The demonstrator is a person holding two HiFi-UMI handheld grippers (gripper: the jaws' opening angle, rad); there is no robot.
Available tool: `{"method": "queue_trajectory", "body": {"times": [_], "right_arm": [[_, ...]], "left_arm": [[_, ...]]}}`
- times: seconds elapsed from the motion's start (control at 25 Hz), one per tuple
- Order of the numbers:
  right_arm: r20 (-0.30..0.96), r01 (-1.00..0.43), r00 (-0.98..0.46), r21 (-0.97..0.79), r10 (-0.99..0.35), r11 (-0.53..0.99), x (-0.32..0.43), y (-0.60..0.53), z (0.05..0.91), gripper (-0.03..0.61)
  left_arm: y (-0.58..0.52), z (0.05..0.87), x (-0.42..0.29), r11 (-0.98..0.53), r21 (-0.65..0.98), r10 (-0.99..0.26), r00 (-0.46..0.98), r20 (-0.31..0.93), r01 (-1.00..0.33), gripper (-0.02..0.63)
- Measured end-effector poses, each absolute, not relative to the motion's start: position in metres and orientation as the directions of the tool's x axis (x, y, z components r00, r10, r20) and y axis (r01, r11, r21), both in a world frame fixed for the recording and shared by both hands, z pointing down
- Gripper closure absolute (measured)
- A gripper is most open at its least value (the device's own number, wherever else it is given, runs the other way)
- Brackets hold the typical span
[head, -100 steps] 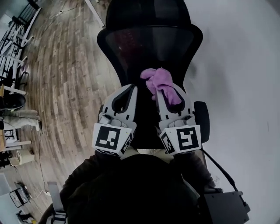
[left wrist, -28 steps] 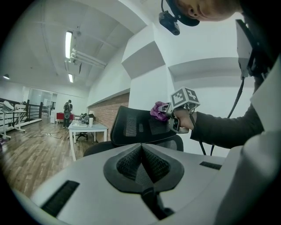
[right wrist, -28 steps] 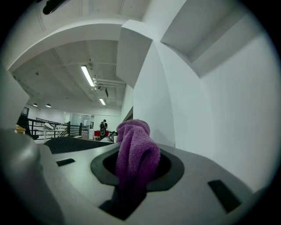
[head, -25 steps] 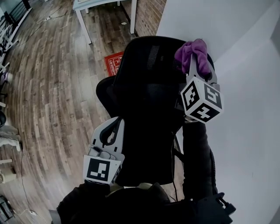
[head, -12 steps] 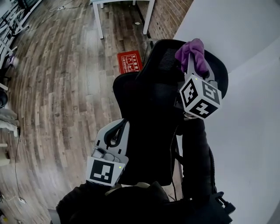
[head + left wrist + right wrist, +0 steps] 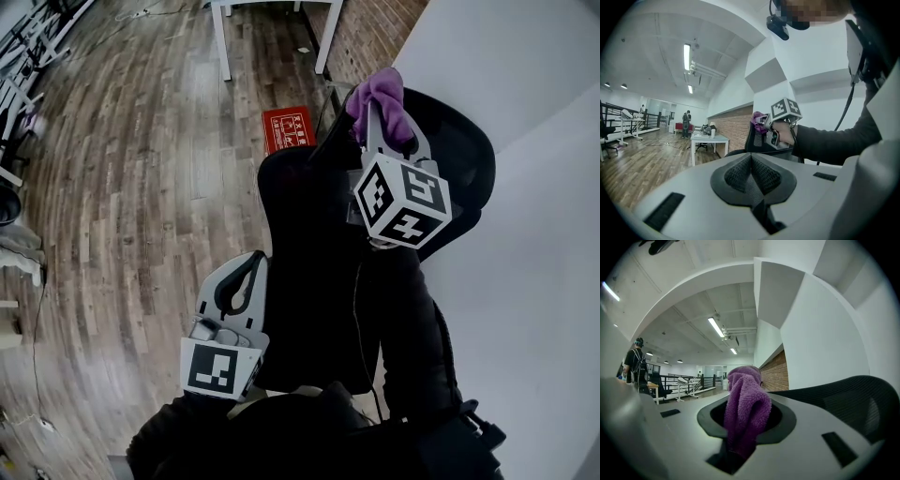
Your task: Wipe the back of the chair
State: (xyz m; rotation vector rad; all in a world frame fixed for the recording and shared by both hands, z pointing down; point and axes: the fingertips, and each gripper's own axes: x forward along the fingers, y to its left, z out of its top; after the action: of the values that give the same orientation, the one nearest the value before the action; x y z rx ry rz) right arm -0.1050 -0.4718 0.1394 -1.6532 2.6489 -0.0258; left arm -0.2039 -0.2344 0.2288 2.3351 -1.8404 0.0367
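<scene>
Wood floor around black mesh office chair (image 6: 309, 272); right tool (image 6: 384, 117) pinches purple cloth (image 6: 373, 89) at chair's top edge, apparently placed to wipe its back; left tool (image 6: 248, 267), pressed together and empty, hangs beside chair.

The wall (image 6: 525, 122) stands near the chair (image 6: 300, 281) on its right side. On its left, open room lies above the floor (image 6: 122, 187).

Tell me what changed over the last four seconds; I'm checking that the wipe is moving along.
The right gripper, shut on the cloth, rose from the middle of the chair back to its top edge. It then slid left along that edge, as the head view shows it. The left gripper stayed low by the back, shut and empty. The cloth stayed gripped throughout.
</scene>
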Motion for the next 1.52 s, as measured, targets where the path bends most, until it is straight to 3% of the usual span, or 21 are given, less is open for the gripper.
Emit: {"method": "queue_trajectory", "body": {"times": [0.56,1.0,1.52], "right_arm": [[-0.049,-0.737,-0.673,-0.045,-0.738,0.675,-0.183,-0.386,0.137,0.48],[-0.05,-0.794,-0.602,-0.067,-0.797,0.604,-0.129,-0.417,0.155,0.48],[0.005,-0.942,-0.33,-0.072,-0.944,0.329,0.038,-0.454,0.204,0.48]], "left_arm": [[-0.2,0.211,-0.199,-0.192,0.036,-0.973,0.195,0.125,-0.981,0.604],[-0.215,0.218,-0.17,-0.218,0.03,-0.962,0.22,0.16,-0.975,0.604],[-0.242,0.244,-0.08,-0.378,0.003,-0.909,0.372,0.187,-0.926,0.604]]}}
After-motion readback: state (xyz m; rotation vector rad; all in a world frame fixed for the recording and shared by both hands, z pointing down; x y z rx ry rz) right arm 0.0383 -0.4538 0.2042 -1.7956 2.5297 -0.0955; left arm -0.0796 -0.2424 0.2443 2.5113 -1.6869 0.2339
